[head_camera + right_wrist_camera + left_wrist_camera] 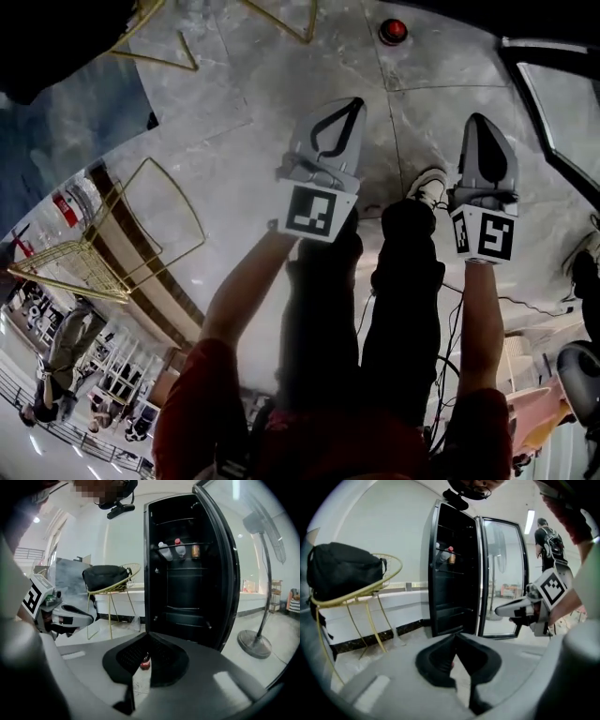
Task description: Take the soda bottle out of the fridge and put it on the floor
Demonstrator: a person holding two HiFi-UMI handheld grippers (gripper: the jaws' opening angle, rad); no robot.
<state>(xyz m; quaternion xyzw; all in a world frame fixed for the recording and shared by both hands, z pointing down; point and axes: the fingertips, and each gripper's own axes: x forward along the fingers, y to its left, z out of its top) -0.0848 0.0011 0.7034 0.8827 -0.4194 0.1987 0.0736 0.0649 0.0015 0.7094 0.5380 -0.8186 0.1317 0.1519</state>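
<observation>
The soda bottle (392, 31) stands on the marble floor ahead of both grippers, its red cap facing up; in the right gripper view the soda bottle (146, 661) shows small and low through the gap behind the jaws. My left gripper (353, 102) and right gripper (476, 118) hang side by side above the floor, apart from the bottle. Both are shut with nothing between the jaws, as the left gripper (456, 634) and right gripper (149, 633) show in their own views. The black fridge (187, 569) stands open, with other bottles (179, 548) on an upper shelf.
The fridge's glass door (502, 573) is swung wide open. A gold wire chair (110, 590) holding a black bag (342, 569) stands left of the fridge. A standing fan (255, 641) is at the right. A person (547, 541) stands further back. Cables (525, 305) lie on the floor.
</observation>
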